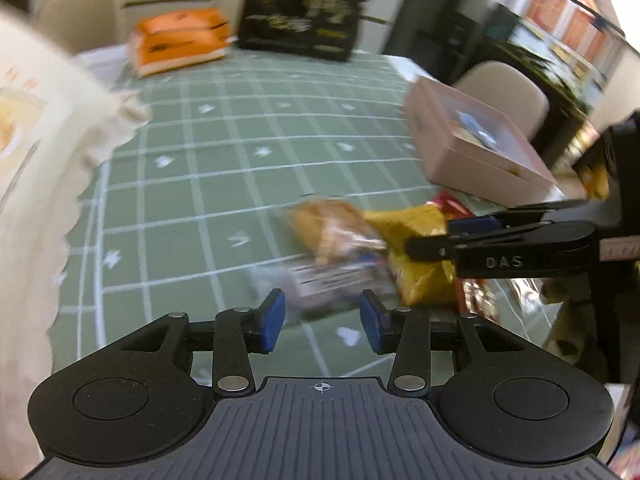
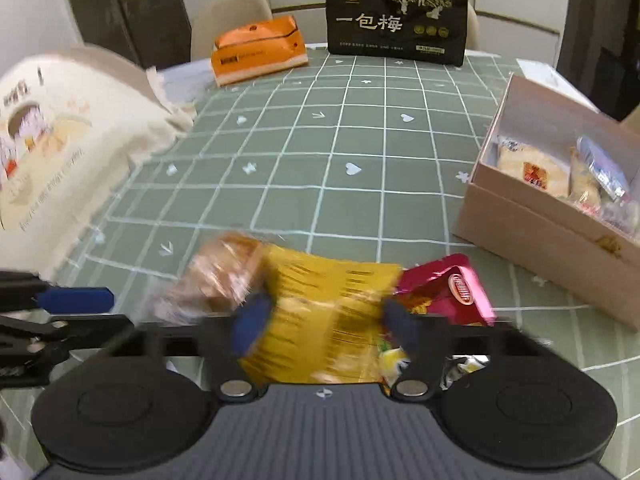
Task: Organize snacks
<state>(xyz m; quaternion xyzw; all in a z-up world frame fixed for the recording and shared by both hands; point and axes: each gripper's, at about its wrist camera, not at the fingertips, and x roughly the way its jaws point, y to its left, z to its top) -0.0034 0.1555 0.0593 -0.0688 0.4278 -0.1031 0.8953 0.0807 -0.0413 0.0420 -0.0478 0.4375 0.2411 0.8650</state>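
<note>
On table's right edge, pink box (image 2: 532,220) open, part filled. Near edge: snack pile, yellow bag (image 2: 324,312) between spread fingers of right gripper (image 2: 324,326). Left gripper (image 1: 322,320) spread, empty. Advice: clamp bag centrally, avoid neighbouring packets.

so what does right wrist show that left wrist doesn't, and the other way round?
Right wrist only: the contents of the open pink box, several wrapped snacks, and a readable label on the black pouch. The right hand-held gripper is open around the yellow packet.

Left wrist only: the right hand-held gripper side-on over the pile, and the left hand-held gripper, open and holding nothing.

Both: green checked tablecloth, orange pack, cream cloth bag, red packet and clear-wrapped bread.
</note>
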